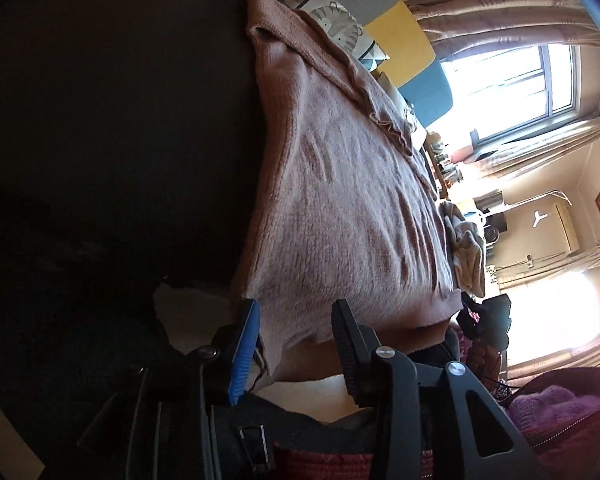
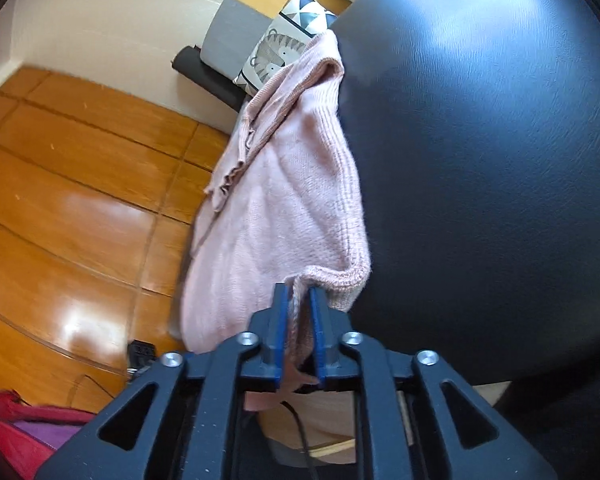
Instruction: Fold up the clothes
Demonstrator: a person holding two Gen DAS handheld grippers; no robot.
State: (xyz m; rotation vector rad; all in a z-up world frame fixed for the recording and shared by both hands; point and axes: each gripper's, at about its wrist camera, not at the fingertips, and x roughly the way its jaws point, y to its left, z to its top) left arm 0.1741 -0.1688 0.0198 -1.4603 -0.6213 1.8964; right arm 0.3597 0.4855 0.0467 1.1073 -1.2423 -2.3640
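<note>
left tongs [image 1: 296, 312] agape | pink sweater [image 1: 340, 200] hem between

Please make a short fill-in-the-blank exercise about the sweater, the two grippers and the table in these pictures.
1. The knitted sweater is ____ in colour.
2. The right gripper is ____ on the sweater's edge.
3. The left gripper has its jaws ____, with fabric lying between them.
4. The sweater lies on a ____ table.

Missing words: pink; shut; open; black

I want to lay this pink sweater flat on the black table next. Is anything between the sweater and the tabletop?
Nothing visible does. The pink sweater hangs at the edge of the black table, whose visible surface is bare. The right gripper is shut on its hem; the left gripper's fingers straddle another edge.
</note>
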